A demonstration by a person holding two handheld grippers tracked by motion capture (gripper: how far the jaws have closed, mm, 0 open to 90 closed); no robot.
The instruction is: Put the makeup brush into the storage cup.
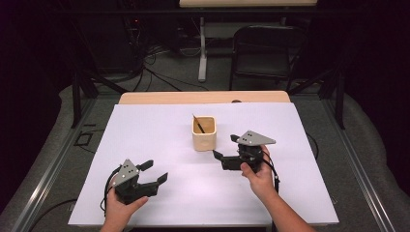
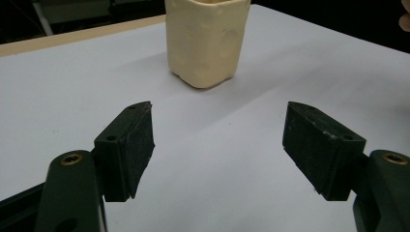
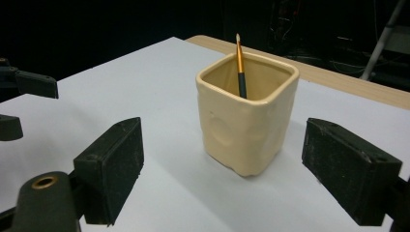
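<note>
Right claw (image 1: 225, 146), jaws apart and empty, faces the cream cup (image 1: 204, 133) holding an upright brush (image 3: 240, 66); left claw (image 1: 155, 170) waits apart on the surface (image 1: 145, 125).

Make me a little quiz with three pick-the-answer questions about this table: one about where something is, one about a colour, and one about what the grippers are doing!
1. Where is the brush?
A. Lying flat on the white sheet
B. Standing inside the cup, leaning on its wall
C. Between the jaws of the left gripper

2. What colour is the cup?
A. Cream
B. Bright blue
C. Black

3. How are the jaws of the right gripper?
A. Shut tight on the cup
B. Shut on the brush
C. Open, with nothing pressed between them

Answers:
1. B, the right gripper view shows the brush sticking up out of the cup's mouth.
2. A, the cup looks pale cream in all three views.
3. C, the right gripper view shows both pads standing apart from the cup's sides, with white sheet visible between.
</note>
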